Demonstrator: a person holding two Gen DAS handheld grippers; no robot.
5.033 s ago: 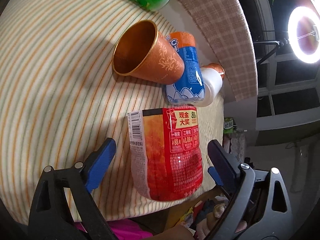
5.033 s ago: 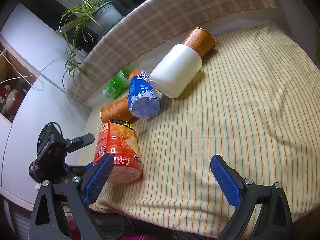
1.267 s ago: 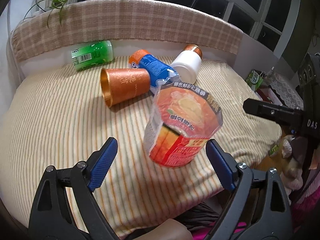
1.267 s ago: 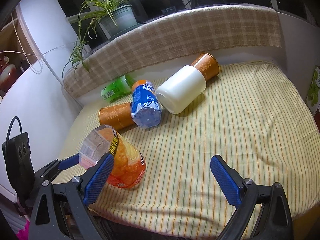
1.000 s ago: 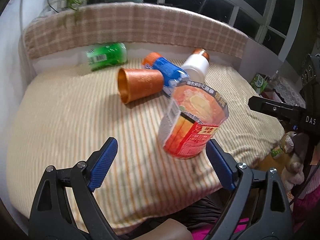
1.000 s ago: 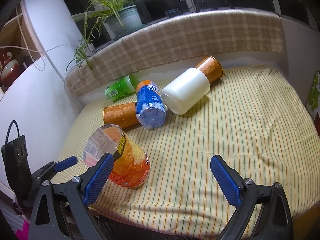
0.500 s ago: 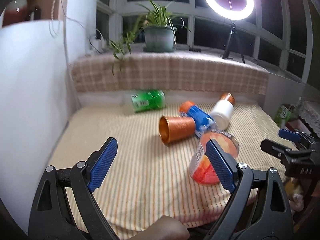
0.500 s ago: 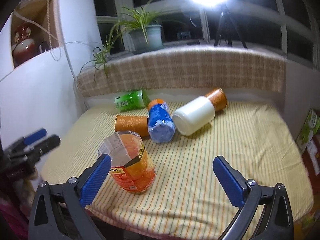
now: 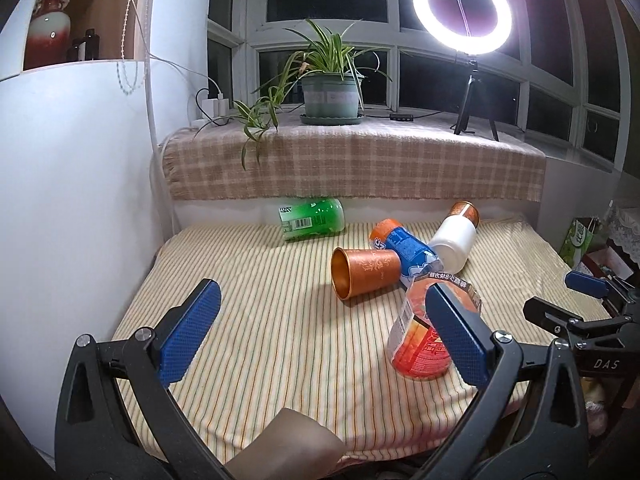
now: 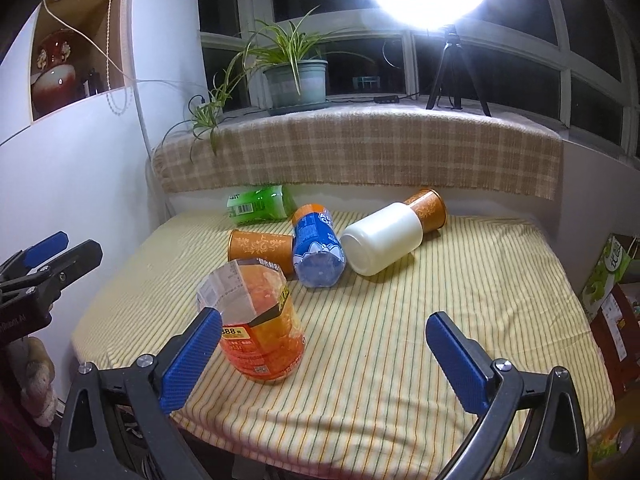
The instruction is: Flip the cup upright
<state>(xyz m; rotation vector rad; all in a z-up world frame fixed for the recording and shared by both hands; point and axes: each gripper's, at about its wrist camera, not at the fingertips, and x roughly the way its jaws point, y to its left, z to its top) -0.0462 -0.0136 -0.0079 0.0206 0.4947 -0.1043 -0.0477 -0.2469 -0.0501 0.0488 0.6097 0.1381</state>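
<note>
The red-orange noodle cup [image 9: 420,344] stands upright on the striped cloth [image 9: 260,340], near its front edge; it also shows in the right wrist view [image 10: 258,320]. My left gripper [image 9: 320,334] is open and empty, drawn back from the cup. My right gripper [image 10: 324,354] is open and empty, the cup just behind its left finger [image 10: 192,356]. A copper cup [image 9: 366,272] lies on its side behind it, mouth to the left.
A blue bottle [image 10: 316,246], a white bottle with a copper cap [image 10: 386,238] and a green bottle [image 10: 260,204] lie on their sides at the back. A checked ledge [image 9: 352,168] carries a plant pot [image 9: 330,98] and a ring light [image 9: 464,10].
The left gripper let go of the noodle cup after tilting it up; it now stands upright. Both grippers have pulled back and up from the table.
</note>
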